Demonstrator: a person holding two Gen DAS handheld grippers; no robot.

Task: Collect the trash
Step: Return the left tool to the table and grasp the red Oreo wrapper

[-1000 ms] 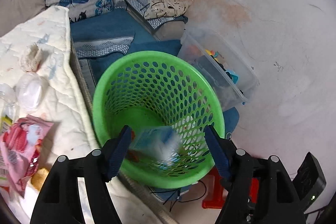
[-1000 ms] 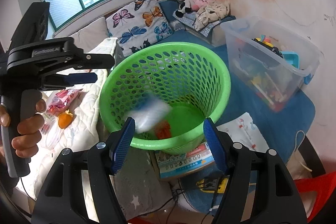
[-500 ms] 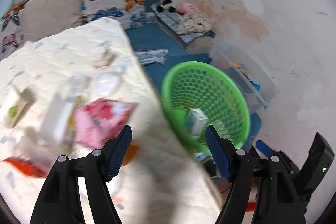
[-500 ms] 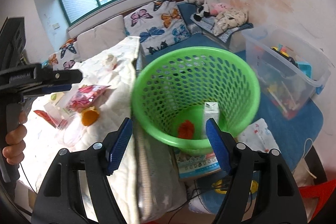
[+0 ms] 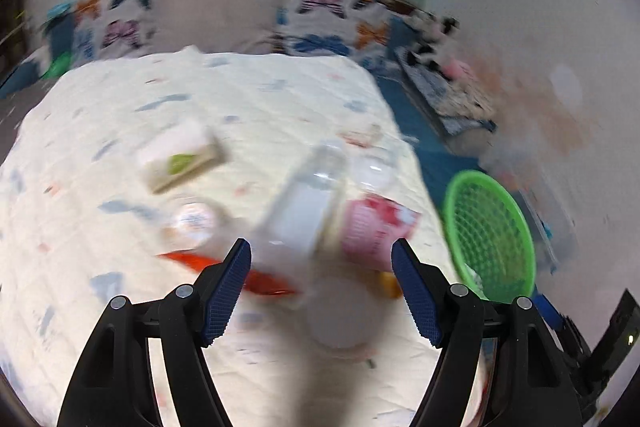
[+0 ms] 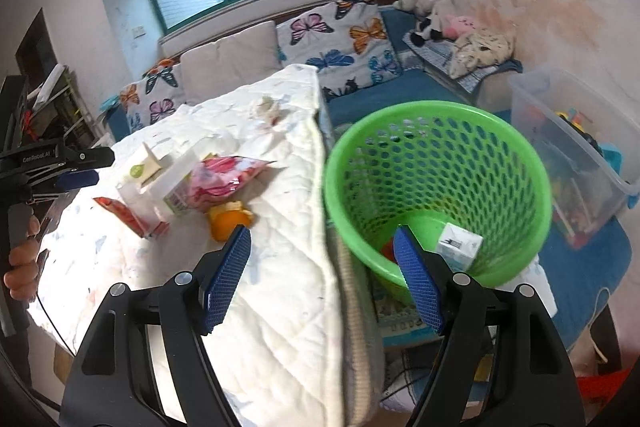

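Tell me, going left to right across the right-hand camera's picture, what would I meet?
The other gripper in a hand → red wrapper → pink packet → orange peel → green basket → small white carton inside it → clear toy bin.

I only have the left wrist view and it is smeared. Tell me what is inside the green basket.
Observer: The right wrist view shows a white carton lying at the bottom of the green basket, with something red beside it.
Operator: Report the right gripper.
Observer: The right gripper hangs over the edge of the quilt. Its jaws have just been opening, and nothing is between them.
Operator: Name the trash nearest it.
Observer: An orange peel on the quilt, just beyond one fingertip.
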